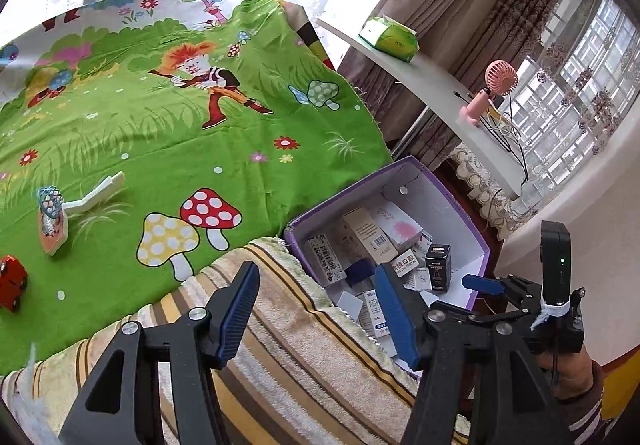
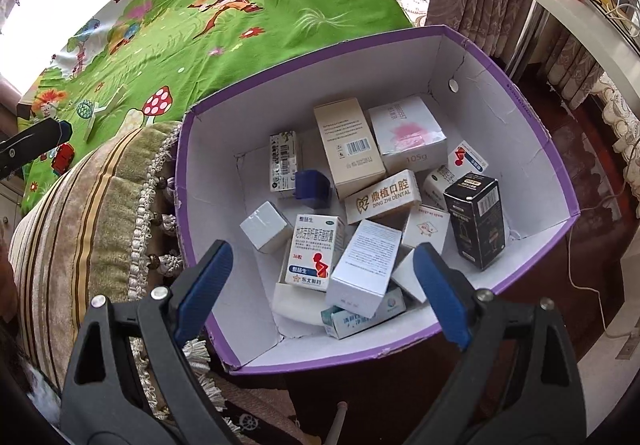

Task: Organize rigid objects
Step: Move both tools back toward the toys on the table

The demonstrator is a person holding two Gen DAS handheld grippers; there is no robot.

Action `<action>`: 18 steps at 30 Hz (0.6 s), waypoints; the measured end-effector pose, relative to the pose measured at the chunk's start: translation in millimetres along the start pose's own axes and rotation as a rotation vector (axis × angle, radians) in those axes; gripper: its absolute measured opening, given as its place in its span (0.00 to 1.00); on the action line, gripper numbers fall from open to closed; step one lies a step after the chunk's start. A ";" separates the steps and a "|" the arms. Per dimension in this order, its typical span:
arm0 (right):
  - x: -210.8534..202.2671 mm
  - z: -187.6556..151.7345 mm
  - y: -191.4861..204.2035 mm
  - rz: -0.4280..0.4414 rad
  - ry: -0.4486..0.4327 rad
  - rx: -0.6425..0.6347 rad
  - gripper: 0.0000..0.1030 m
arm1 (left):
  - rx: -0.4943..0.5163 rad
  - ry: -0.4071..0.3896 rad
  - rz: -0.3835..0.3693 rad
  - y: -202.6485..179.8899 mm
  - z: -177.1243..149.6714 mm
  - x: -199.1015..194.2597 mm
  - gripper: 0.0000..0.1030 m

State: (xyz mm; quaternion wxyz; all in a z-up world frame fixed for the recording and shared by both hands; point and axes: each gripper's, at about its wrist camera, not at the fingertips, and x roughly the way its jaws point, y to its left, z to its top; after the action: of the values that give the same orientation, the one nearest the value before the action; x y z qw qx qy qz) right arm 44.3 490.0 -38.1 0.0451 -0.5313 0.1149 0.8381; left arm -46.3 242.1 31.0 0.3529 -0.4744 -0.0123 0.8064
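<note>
A purple-rimmed cardboard box (image 2: 532, 117) holds several small cartons: a tan carton (image 2: 348, 153), a white carton marked 105g (image 2: 408, 137), a black carton (image 2: 476, 221), a dental carton (image 2: 382, 197), a medicine carton (image 2: 316, 253) and a blue block (image 2: 312, 185). My right gripper (image 2: 322, 285) hangs open over the near side of the box, nothing between its fingers. My left gripper (image 1: 318, 309) is open and empty above a striped cushion (image 1: 300, 345), just left of the box (image 1: 294, 235). A red toy car (image 1: 12, 285) and a white-handled netted item (image 1: 52, 205) lie on the green cloth (image 1: 160, 149).
A white shelf (image 1: 440, 93) beyond the box carries a pink fan (image 1: 492, 89), cables and a green tissue pack (image 1: 390, 37). Curtains and windows stand behind. A hand and sleeve (image 1: 576, 377) hold the right gripper. The fringed cushion (image 2: 80, 213) touches the box's left wall.
</note>
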 end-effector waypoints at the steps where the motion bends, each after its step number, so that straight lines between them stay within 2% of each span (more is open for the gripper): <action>1: -0.2 1.0 2.8 0.003 -0.002 -0.005 0.90 | -0.013 -0.006 0.010 7.3 -0.5 -3.9 0.59; 9: -5.9 15.6 43.2 0.046 -0.040 -0.069 0.90 | -0.138 -0.039 0.112 75.4 -9.9 -36.1 0.59; 15: -6.0 28.0 81.6 0.088 -0.052 -0.144 0.90 | -0.268 -0.070 0.200 137.5 -19.7 -68.1 0.57; 18: -7.0 33.3 99.0 0.106 -0.057 -0.181 0.90 | -0.320 -0.083 0.243 166.7 -23.4 -83.0 0.54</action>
State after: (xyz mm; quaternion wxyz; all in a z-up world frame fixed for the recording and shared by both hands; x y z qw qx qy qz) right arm -1.5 402.3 -3.9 -0.0444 -0.5024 0.0653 0.8610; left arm -96.2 61.4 21.7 0.1721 -0.4887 -0.0975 0.8497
